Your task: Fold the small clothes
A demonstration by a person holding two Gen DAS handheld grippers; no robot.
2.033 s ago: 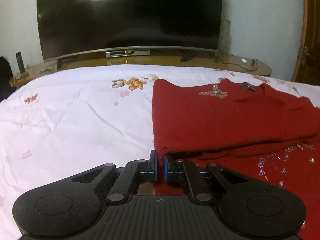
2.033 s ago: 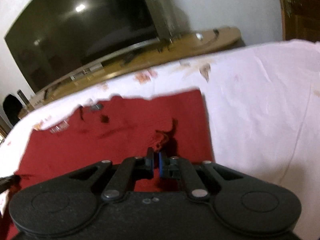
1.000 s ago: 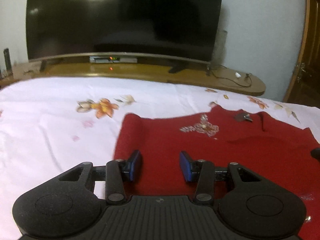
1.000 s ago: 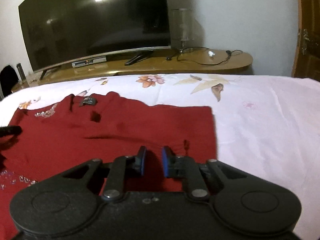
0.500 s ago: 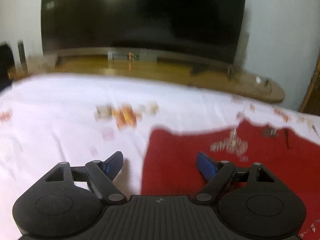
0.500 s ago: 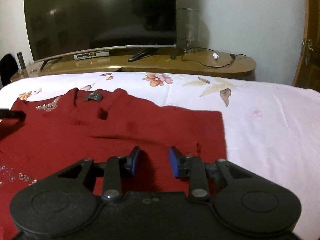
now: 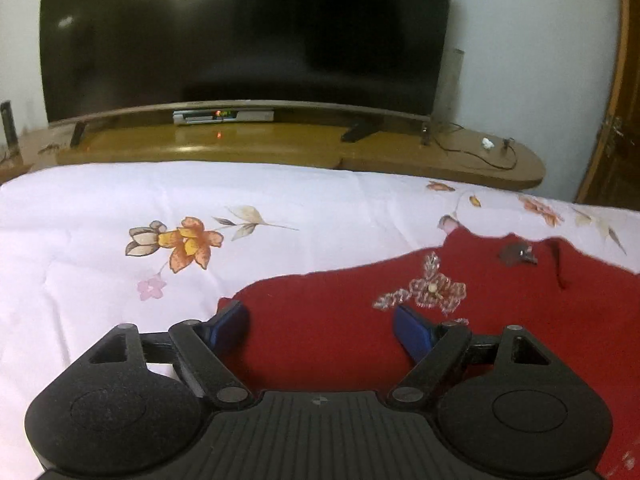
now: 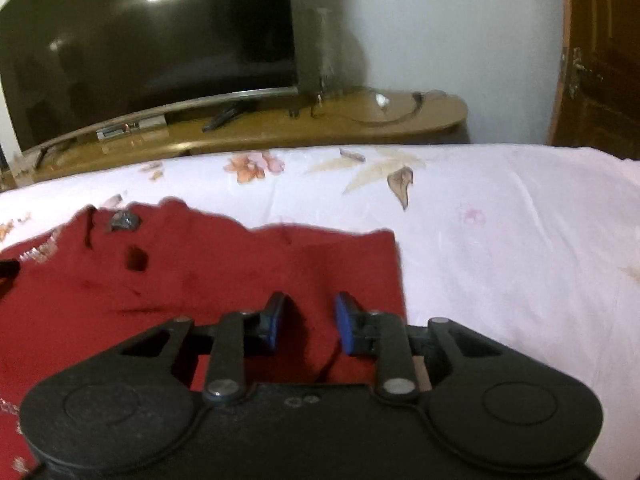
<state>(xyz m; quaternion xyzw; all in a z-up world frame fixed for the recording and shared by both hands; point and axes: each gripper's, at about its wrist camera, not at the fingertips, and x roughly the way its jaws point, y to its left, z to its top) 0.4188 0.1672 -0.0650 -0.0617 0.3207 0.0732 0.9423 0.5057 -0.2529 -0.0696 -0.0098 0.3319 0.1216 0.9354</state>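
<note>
A red knit garment (image 7: pixel 328 320) lies folded flat on a white floral bedsheet (image 7: pixel 100 208). It has a beaded ornament (image 7: pixel 430 294) near its neckline. My left gripper (image 7: pixel 320 322) is wide open and empty over the garment's left edge, its left fingertip at the cloth's corner. In the right wrist view the garment (image 8: pixel 200 272) lies at the left. My right gripper (image 8: pixel 308 318) is open and empty just above the garment's right edge.
The bedsheet (image 8: pixel 500 240) stretches to the right of the garment. Behind the bed stands a low wooden TV bench (image 7: pixel 280 144) with a large dark television (image 7: pixel 240 32). A wooden door (image 8: pixel 600 60) is at the far right.
Both grippers held the garment's folded edge two seconds ago, then let go. Since then both have opened wider, and the garment lies flat.
</note>
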